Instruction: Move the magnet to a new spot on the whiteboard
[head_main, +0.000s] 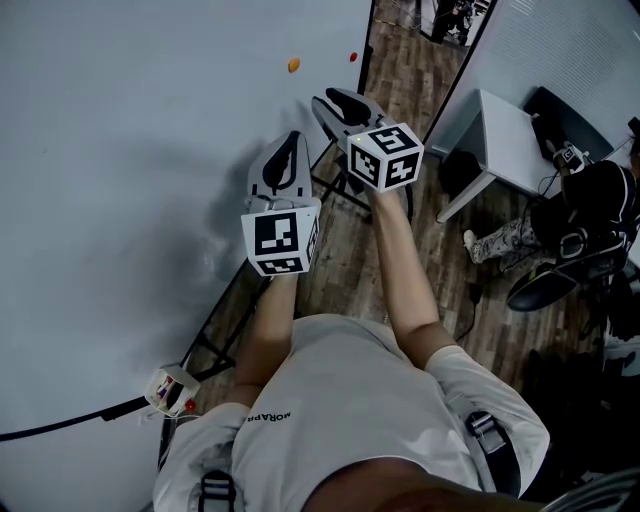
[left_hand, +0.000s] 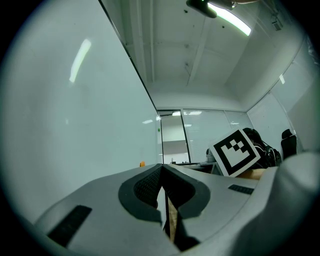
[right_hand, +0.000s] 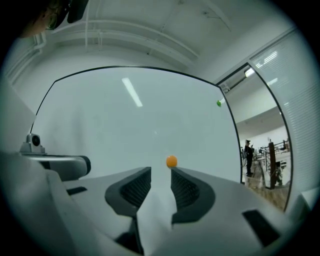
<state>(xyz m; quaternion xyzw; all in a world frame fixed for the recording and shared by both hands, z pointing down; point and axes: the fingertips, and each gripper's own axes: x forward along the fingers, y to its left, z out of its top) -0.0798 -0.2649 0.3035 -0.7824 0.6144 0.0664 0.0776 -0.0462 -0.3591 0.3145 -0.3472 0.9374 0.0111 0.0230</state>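
**A:** Entry one: the task's thing?

**B:** One small round orange magnet (right_hand: 171, 161), stuck on the large glossy white whiteboard (head_main: 120, 150), near a small red magnet (head_main: 352, 57). Nothing touches it.

**A:** Entry two: the right-hand tool?

**B:** One grey two-jaw right gripper (right_hand: 160, 174), nose toward the board. Its jaws are spread and the gap is bare. The orange magnet sits just beyond the tips, lined up a little toward the right-hand jaw.

**A:** Entry three?

**B:** One grey left gripper (left_hand: 163, 167), held back beside the other. Its jaws are pressed together on nothing, and it looks idle.

**A:** Which step is in hand?

**B:** As I read it, the right tool is at the magnet with no grip made. From where I stand I can't tell whether that spot is the old one or the new one.

**A:** What does the next move call for?

**B:** If the magnet is still to be taken:
- ease forward until the pads flank it
- pinch it squarely
- pull it off against its hold
- carry it to bare board
- seat it flat and spread the jaws
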